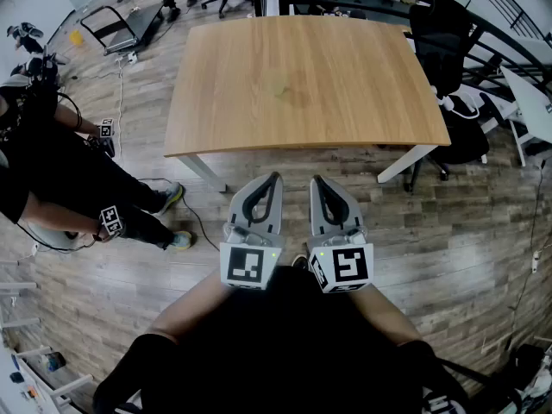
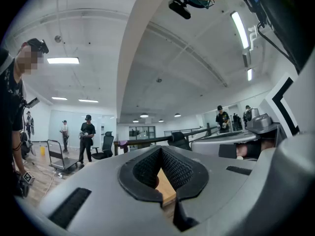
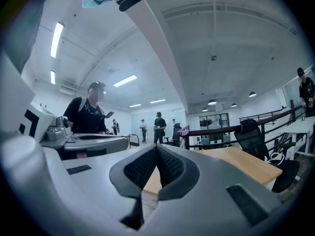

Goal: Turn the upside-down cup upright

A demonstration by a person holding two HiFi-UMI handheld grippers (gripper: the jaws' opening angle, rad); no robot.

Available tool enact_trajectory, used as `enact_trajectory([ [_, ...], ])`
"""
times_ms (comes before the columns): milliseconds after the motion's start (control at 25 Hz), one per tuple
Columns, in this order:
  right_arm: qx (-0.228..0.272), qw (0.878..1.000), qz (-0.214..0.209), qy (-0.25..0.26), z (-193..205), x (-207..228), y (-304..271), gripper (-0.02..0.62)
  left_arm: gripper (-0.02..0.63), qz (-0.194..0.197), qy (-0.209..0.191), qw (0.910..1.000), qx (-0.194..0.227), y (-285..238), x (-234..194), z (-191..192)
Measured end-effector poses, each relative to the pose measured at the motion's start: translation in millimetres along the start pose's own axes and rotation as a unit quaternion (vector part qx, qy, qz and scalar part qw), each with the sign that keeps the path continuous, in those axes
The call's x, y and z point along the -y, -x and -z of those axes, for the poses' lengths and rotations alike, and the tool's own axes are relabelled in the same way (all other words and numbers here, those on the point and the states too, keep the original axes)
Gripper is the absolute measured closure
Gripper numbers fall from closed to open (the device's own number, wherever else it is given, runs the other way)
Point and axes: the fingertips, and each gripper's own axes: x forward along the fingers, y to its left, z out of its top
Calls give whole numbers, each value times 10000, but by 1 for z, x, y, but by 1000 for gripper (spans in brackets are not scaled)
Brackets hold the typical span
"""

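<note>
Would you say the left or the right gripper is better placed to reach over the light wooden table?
Neither clearly: left gripper and right gripper sit side by side, both shut, equally short of the light wooden table. Nothing stands on it.

The left gripper [image 1: 275,178] and right gripper [image 1: 316,180] sit side by side, jaws together, just short of the table [image 1: 302,84] — a person [image 1: 52,171] at far left.

Light wooden table [image 1: 302,76] at upper centre, on grey-brown plank floor [image 1: 466,231]. Black office chair [image 1: 444,33] just beside its right edge, black railing [image 3: 211,130] behind. Flat trolley [image 1: 125,26] at upper left. White ceiling [image 3: 211,28] overhead, lit by long strip lights [image 3: 56,38].
</note>
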Motion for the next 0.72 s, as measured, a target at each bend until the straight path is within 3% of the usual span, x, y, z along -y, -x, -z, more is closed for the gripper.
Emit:
enact_trajectory([
  [720, -142, 9991, -406, -67, 24, 49, -16, 581, 611, -466, -39, 9987, -193, -33, 15, 27],
])
